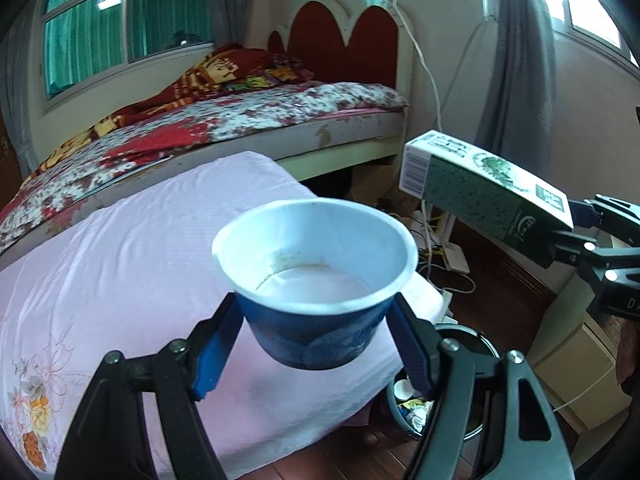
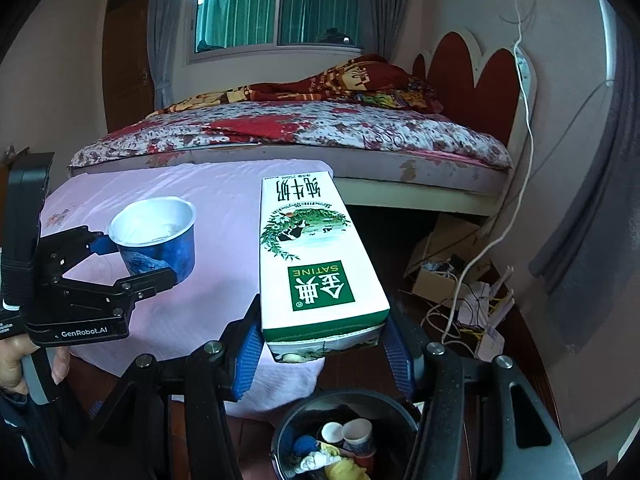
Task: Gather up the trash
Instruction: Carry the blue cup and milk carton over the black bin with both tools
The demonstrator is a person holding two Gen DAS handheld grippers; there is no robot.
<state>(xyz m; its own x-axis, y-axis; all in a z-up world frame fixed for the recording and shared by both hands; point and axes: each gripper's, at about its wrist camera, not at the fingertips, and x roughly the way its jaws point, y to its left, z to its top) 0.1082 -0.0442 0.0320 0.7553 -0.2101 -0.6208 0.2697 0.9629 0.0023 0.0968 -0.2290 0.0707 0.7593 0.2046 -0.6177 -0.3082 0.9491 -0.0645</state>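
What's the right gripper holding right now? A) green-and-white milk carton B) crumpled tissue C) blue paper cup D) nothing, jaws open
A: in the right wrist view the right gripper has its blue pads clamped on the near end of the green-and-white milk carton, above the trash bin; the blue paper cup is in the left gripper.

Low surface draped in a pale pink embroidered cloth (image 1: 132, 248), nothing resting on the cloth, dark wooden floor (image 2: 516, 344) beneath, round black trash bin (image 2: 404, 412) holding paper cups standing on the floor beside the surface, tangled white cables (image 2: 452, 312) near the wall
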